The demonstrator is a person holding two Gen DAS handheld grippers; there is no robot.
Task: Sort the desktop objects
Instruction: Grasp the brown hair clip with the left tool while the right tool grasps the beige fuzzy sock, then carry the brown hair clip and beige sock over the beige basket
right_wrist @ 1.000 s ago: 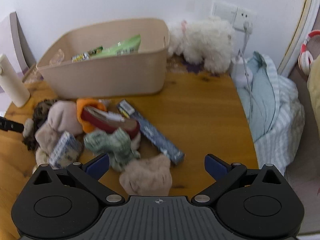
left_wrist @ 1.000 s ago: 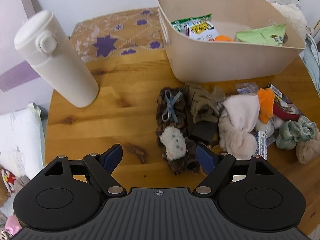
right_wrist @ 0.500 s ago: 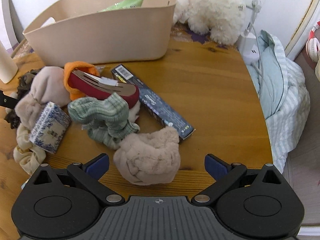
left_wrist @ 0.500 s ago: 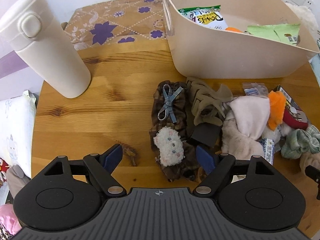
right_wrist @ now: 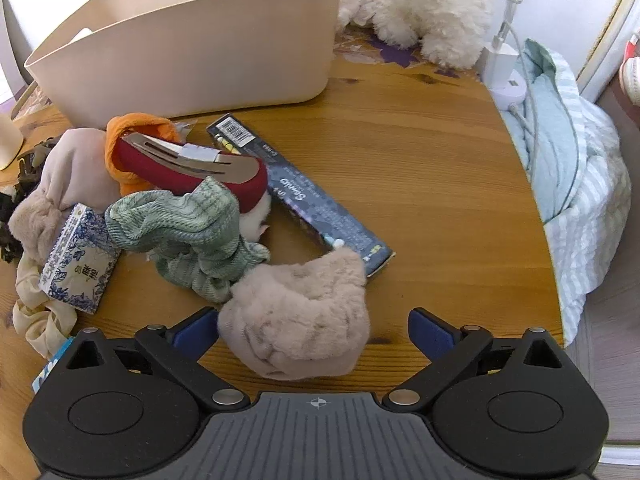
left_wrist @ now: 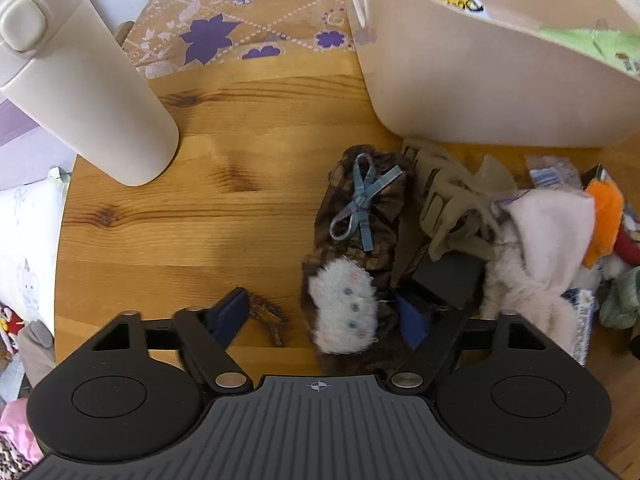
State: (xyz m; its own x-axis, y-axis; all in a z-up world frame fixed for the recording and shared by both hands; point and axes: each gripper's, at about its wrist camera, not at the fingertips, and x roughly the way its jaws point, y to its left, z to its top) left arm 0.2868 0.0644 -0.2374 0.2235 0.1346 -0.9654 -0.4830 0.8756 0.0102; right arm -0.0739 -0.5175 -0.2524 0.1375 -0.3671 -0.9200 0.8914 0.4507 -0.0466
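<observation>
A pile of small things lies on the round wooden table in front of a beige bin (left_wrist: 472, 80) (right_wrist: 200, 52). My left gripper (left_wrist: 320, 316) is open, its fingers either side of a brown plaid scrunchie (left_wrist: 360, 216) with a blue bow and a white fuzzy patch (left_wrist: 344, 312). My right gripper (right_wrist: 312, 328) is open around a beige fluffy scrunchie (right_wrist: 296, 312). Beyond it lie a green plaid scrunchie (right_wrist: 188, 232), a dark long box (right_wrist: 304, 196), a red hair clip (right_wrist: 192, 164) and a blue-patterned tissue pack (right_wrist: 78, 260).
A white flask (left_wrist: 76, 76) stands at the table's back left. A beige claw clip (left_wrist: 452, 204), a pink cloth (left_wrist: 552, 228) and an orange piece (left_wrist: 604, 220) lie by the bin. A white plush toy (right_wrist: 416, 4) and a charger (right_wrist: 504, 68) sit at the back right; bedding (right_wrist: 580, 184) hangs past the edge.
Both grippers have moved forward and down toward the table. The brown scrunchie now sits between the left fingers, the beige scrunchie between the right fingers. Both jaws stay open.
</observation>
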